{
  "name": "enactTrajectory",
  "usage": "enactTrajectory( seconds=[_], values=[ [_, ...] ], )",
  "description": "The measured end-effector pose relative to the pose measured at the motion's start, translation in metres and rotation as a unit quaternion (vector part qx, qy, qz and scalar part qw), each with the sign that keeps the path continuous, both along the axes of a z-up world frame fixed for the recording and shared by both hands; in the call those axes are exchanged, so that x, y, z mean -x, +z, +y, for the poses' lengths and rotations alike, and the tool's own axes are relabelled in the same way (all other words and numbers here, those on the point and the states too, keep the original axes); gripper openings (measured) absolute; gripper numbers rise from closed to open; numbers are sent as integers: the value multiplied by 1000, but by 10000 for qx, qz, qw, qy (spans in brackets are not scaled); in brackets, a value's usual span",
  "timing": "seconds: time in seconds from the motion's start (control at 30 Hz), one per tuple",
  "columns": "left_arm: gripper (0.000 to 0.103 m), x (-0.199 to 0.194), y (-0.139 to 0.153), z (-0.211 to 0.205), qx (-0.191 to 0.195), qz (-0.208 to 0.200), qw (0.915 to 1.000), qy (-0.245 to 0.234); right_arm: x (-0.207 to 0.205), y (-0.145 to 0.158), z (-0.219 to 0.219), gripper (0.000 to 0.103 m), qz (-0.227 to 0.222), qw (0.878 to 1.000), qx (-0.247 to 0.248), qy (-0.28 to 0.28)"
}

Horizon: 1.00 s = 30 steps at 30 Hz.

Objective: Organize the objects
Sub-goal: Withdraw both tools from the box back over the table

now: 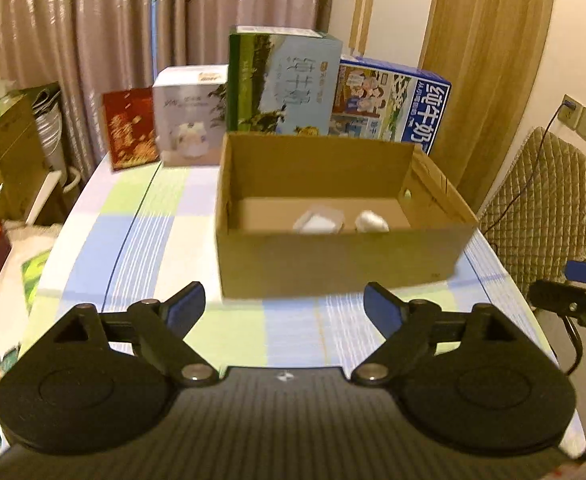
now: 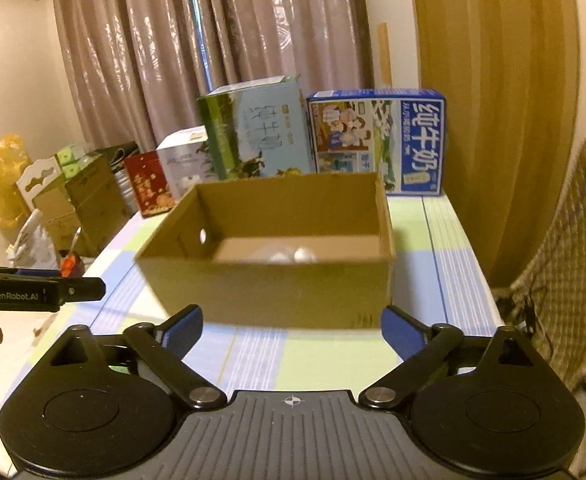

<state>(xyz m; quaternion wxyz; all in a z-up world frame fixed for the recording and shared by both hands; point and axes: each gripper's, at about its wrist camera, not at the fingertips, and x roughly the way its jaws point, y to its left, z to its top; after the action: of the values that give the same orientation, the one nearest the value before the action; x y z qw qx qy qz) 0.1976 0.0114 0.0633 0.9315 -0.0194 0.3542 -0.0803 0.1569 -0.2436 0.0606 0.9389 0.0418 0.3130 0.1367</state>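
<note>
An open brown cardboard box [image 1: 333,264] [image 2: 269,292] stands on the checked tablecloth. Two white objects lie on its floor: one [image 1: 319,222] on the left and one [image 1: 371,222] on the right, seen blurred over the front wall in the right wrist view [image 2: 289,256]. My left gripper [image 1: 285,308] is open, empty, just in front of the box. My right gripper [image 2: 293,330] is open and empty too, close to the box's front wall. The left gripper's body [image 2: 41,294] shows at the left edge of the right wrist view.
Behind the box stand a green milk carton [image 1: 283,84], a blue milk carton [image 1: 389,106], a white box [image 1: 191,116] and a red box [image 1: 131,128]. A padded chair [image 1: 545,208] is at the right. Boxes and clutter [image 2: 73,200] sit left of the table [image 1: 141,240].
</note>
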Motion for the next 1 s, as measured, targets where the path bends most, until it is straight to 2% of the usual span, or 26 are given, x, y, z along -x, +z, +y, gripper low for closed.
enactTrajectory(
  seconds=[0.2, 0.4, 0.67, 1.0],
  values=[
    [88, 66, -10, 10, 24, 66, 9998, 184, 58, -15, -5, 98, 312, 9992, -127, -206],
    [89, 110, -21, 12, -25, 198, 9997, 164, 87, -26, -5, 99, 521, 9984, -41, -221],
    [89, 132, -28, 15, -106, 246, 9996, 117, 108, -33, -6, 101, 556, 9981, 70, -241],
    [89, 139, -36, 13, -161, 315, 9994, 12, 117, -44, -5, 101, 678, 9973, 127, -262]
  ],
)
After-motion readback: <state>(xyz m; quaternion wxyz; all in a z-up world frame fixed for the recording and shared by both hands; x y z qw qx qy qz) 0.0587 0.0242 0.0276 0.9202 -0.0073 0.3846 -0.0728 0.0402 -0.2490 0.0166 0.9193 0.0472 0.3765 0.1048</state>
